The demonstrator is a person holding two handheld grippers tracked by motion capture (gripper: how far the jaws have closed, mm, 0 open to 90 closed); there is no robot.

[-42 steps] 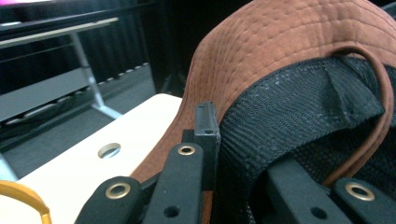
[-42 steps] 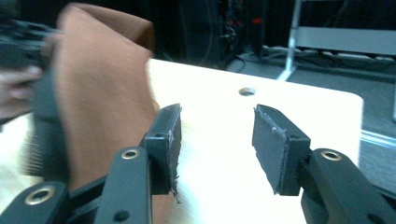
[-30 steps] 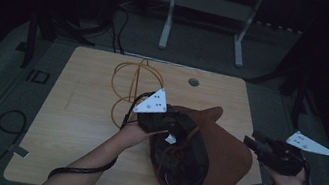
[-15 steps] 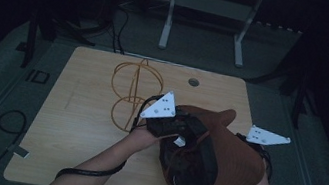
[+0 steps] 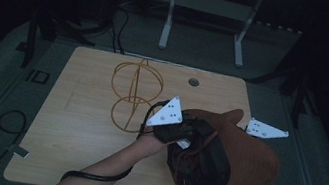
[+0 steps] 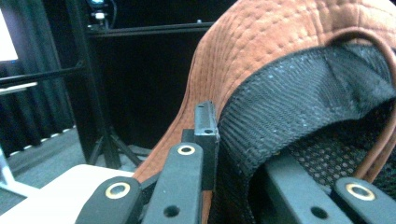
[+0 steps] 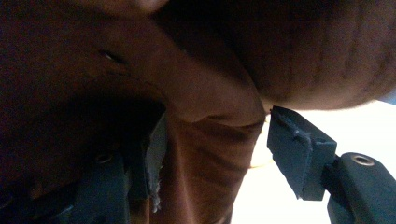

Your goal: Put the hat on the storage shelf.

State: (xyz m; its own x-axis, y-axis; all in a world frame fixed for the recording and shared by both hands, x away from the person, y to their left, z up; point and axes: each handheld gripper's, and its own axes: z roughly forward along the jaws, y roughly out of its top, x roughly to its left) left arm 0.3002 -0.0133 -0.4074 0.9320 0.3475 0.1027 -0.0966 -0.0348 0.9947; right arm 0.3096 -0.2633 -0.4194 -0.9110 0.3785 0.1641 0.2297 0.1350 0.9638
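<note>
High view: the left hand-held gripper (image 5: pixel 185 132) clamps the brown cap (image 5: pixel 239 176) at lower right, over the desk (image 5: pixel 76 123). Left gripper view: its jaws pinch the cap's (image 6: pixel 280 51) rim. Right gripper view: the right hand-held gripper (image 7: pixel 212 154), its jaws just opening, straddles brown fabric without pressing.

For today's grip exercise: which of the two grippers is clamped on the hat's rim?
The left gripper: its jaws pinch the brown hat at the rim beside the black lining. The right gripper has just been opening, hat fabric loose between its jaws.
</note>
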